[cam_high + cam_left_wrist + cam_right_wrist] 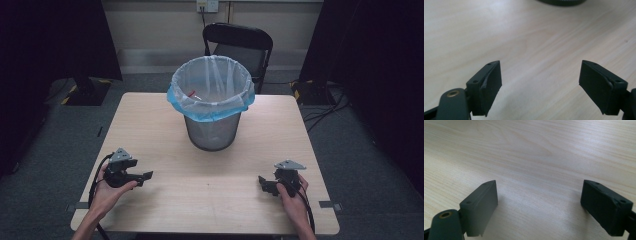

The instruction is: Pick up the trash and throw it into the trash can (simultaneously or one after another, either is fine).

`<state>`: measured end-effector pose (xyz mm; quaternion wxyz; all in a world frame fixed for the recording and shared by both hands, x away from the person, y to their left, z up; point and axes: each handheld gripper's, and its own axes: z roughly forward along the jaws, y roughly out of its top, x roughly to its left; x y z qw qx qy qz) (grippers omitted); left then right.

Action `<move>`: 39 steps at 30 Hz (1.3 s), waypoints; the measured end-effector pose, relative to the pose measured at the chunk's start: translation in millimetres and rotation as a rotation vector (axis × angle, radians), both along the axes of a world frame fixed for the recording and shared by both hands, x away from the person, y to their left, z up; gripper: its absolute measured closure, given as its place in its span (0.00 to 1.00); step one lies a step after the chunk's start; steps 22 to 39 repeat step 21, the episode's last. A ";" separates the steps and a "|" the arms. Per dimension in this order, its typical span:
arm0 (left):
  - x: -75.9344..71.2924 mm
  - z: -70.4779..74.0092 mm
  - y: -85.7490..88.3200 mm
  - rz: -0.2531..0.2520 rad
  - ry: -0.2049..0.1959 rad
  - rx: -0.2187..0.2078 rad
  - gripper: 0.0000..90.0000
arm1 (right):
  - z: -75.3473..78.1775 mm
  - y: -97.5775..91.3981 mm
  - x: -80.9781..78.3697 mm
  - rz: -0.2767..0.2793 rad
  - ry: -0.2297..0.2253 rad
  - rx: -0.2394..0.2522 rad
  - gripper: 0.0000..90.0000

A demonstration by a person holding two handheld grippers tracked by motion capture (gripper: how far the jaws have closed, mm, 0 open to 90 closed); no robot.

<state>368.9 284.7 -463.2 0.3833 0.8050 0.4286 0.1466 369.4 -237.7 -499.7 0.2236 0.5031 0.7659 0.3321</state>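
A wire-mesh waste bin (212,130) lined with a translucent bag that has a blue rim stands at the middle back of the wooden table (150,115). Something small and red with a white bit (192,93) lies inside the bag. My left gripper (144,177) rests low at the front left, held by a hand, jaws wide apart over bare wood (540,82). My right gripper (264,184) rests at the front right, also held by a hand, jaws wide apart with nothing between them (539,202). The bin's dark base (561,2) shows at the top of the left gripper view.
A black folding chair (240,45) stands behind the table's far edge. Dark stands and cables (325,105) sit on the grey floor at the far left and far right. Bare wood lies between the two grippers.
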 end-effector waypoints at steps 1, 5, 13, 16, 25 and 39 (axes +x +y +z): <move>-0.6 -3.6 0.4 0.001 0.006 0.004 0.20 | 0.0 0.0 0.0 0.000 0.000 0.000 0.15; -3.4 -15.7 -0.2 0.016 0.031 0.016 0.20 | 0.0 0.0 0.0 0.000 0.000 0.000 0.15; -8.1 -30.4 -4.7 0.035 0.034 0.042 0.22 | 0.0 0.0 0.0 0.000 0.000 0.000 0.15; -10.1 -31.6 -6.5 0.035 0.015 0.058 0.22 | 0.0 0.0 0.0 0.000 0.000 0.000 0.15; -10.3 -35.4 -7.3 0.033 -0.031 0.087 0.20 | 0.0 0.0 0.0 0.000 0.000 0.000 0.15; -10.3 -35.4 -7.3 0.033 -0.031 0.087 0.20 | 0.0 0.0 0.0 0.000 0.000 0.000 0.15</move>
